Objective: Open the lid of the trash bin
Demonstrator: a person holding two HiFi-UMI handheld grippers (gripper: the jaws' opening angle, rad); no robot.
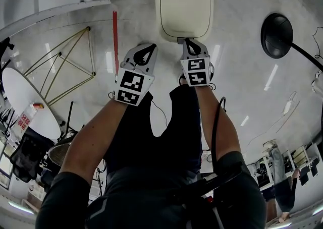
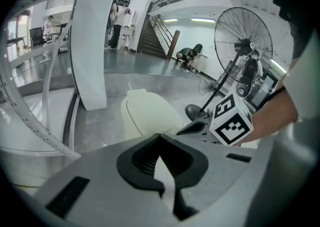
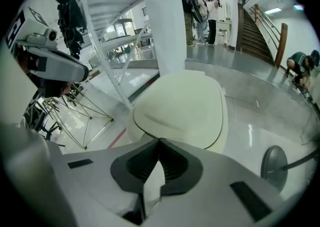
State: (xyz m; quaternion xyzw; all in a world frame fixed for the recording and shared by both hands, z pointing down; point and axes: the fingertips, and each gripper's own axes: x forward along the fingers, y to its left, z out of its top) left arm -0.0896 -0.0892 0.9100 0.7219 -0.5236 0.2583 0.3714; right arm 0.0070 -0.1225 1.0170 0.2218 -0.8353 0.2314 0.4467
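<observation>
both grippers clenched, nothing btwn jaws. right gripper (image 1: 186, 42) tips at near edge of trash bin lid (image 1: 184, 6), lid down. left gripper (image 1: 151, 48) just beside right; bin sits ahead, to its right.

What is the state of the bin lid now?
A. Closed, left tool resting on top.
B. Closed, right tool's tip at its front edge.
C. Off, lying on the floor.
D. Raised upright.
B: the lid lies flat and shut, the right tool has its tip at the lid's front edge, and the left tool is off to one side of it.
</observation>
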